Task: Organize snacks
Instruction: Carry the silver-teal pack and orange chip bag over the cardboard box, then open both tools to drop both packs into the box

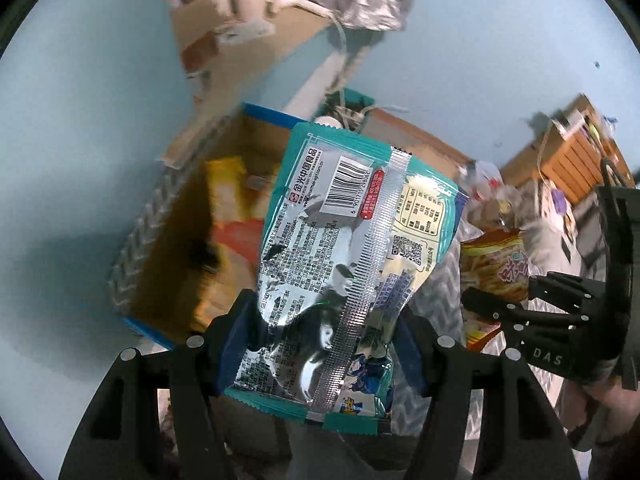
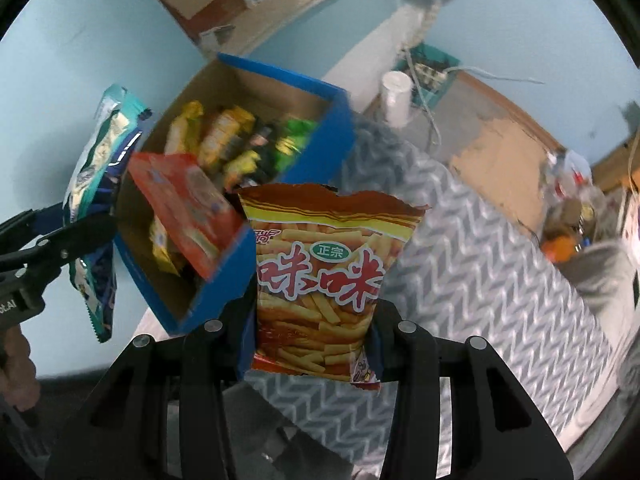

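Observation:
My left gripper [image 1: 324,344] is shut on a teal and silver snack packet [image 1: 344,248], held up with its printed back facing the camera; the packet also shows at the left of the right wrist view [image 2: 96,200]. My right gripper [image 2: 312,336] is shut on an orange bag of fries-shaped snacks [image 2: 324,280], also seen in the left wrist view [image 1: 492,268]. Behind both stands an open blue cardboard box [image 2: 224,300] with several snack packs inside; a red packet [image 2: 184,208] leans over its near edge. The box also shows in the left wrist view [image 1: 160,248].
The box rests on a surface with a grey chevron-patterned cloth [image 2: 480,260]. A white paper cup [image 2: 394,98] and a teal basket with cables [image 2: 428,76] stand behind it. Cardboard boxes [image 1: 208,40] sit on the pale blue floor [image 1: 80,140]. Clutter [image 2: 568,200] lies at the right.

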Tool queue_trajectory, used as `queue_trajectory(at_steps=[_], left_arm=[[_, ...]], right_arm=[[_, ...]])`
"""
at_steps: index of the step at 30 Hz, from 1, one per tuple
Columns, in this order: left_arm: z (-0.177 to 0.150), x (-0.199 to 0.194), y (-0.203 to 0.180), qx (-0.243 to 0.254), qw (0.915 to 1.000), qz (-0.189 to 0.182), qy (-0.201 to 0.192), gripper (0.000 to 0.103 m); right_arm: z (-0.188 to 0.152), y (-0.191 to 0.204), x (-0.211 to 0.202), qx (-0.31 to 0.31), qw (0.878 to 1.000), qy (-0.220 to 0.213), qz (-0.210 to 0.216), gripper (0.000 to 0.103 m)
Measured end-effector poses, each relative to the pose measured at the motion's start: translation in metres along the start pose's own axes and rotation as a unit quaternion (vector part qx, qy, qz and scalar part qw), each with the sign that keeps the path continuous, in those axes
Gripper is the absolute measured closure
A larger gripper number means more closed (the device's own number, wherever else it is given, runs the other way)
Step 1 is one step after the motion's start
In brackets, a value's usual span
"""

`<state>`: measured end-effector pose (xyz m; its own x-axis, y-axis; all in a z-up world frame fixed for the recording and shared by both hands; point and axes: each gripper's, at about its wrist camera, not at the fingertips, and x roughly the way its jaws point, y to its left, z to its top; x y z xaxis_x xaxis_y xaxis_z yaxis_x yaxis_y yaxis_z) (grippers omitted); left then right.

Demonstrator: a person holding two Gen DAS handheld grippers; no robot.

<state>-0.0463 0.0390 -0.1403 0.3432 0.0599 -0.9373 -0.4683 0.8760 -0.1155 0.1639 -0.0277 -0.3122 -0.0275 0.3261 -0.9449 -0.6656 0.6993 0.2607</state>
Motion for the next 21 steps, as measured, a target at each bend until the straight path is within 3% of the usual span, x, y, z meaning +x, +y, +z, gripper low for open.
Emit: queue_trajectory(at_steps=[11, 17, 21], left_arm=[[0.031, 0.024, 0.084, -0.041, 0.9991, 0.003, 0.007, 0.037], [0.041, 0.059, 0.101, -0.045, 0.9979, 0.0, 0.048, 0.036], [0.04, 0.07, 0.103, -0.051, 0.997, 0.001, 0.059, 0.028]], right_arm=[[0.069, 0.046, 0.044, -0.032, 0.999, 0.025, 0.019, 0.06], [0.093, 0.058, 0.065, -0.037, 0.998, 0.042, 0.022, 0.06], [0.102, 0.064, 0.074, -0.04, 0.998, 0.049, 0.019, 0.059]])
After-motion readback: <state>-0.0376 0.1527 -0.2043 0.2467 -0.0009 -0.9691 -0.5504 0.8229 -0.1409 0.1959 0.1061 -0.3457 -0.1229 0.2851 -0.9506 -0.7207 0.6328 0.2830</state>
